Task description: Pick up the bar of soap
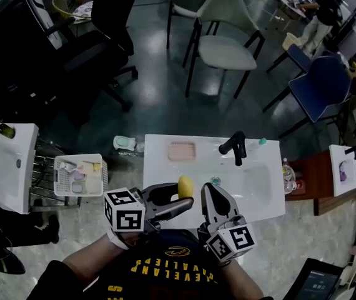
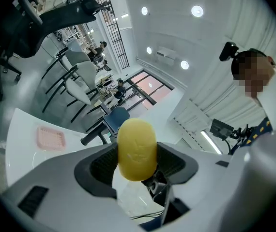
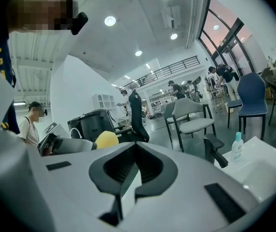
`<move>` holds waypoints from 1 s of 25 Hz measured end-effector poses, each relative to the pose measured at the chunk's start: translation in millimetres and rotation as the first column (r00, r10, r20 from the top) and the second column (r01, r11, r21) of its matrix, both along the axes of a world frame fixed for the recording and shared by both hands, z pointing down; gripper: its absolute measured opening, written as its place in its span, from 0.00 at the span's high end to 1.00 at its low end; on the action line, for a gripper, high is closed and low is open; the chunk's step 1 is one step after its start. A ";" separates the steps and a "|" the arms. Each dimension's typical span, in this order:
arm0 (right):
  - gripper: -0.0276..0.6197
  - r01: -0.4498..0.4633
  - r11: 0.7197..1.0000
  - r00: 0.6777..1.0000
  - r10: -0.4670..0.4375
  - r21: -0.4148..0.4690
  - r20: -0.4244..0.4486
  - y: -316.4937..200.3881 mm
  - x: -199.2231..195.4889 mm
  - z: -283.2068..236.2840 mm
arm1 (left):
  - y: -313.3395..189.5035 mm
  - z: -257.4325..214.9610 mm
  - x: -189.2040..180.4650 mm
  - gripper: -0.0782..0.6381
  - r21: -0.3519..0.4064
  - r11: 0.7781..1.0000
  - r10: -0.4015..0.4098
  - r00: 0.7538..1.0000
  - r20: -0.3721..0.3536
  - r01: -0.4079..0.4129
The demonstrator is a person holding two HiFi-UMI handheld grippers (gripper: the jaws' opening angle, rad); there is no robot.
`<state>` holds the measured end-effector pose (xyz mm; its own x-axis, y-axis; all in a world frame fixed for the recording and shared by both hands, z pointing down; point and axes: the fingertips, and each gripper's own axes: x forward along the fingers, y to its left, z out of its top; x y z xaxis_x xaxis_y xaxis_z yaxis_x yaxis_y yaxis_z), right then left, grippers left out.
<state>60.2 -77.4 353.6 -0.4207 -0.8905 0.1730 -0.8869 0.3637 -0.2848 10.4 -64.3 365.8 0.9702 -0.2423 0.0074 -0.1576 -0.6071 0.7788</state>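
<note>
Clearly the left gripper [image 2: 137, 164] pinches the soap [image 2: 136, 149] between its pads, over the sink's [image 1: 165, 174] near edge. Beside it, the right gripper's [image 3: 135, 151] jaws are pressed together, empty.

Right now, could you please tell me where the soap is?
In the head view the soap is clamped in the left gripper, over the sink's near edge, just left of the right gripper and in front of the pink dish.

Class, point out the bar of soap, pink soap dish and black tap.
bar of soap [image 2: 137, 149], left gripper view, middle of its yellow face.
pink soap dish [image 1: 182, 150], head view, centre of its top.
black tap [image 1: 237, 150], head view, its upright body.
</note>
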 end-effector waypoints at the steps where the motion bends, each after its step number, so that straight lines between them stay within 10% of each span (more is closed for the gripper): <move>1: 0.93 0.000 1.000 1.000 0.000 -0.001 -0.001 0.2 -0.2 0.1 | 0.1 0.8 -0.4 0.52 0.001 1.000 0.000 1.000 0.007 0.000; 25: 0.93 0.023 1.000 1.000 -0.023 -0.016 -0.006 5.9 -1.0 4.5 | 5.3 3.5 4.5 0.52 0.000 1.000 0.024 0.999 0.024 -0.024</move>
<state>59.2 -71.5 358.0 -0.4402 -0.8777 0.1897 -0.8801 0.3799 -0.2847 15.0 -59.0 369.3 0.9752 -0.2193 0.0310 -0.1620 -0.6107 0.7751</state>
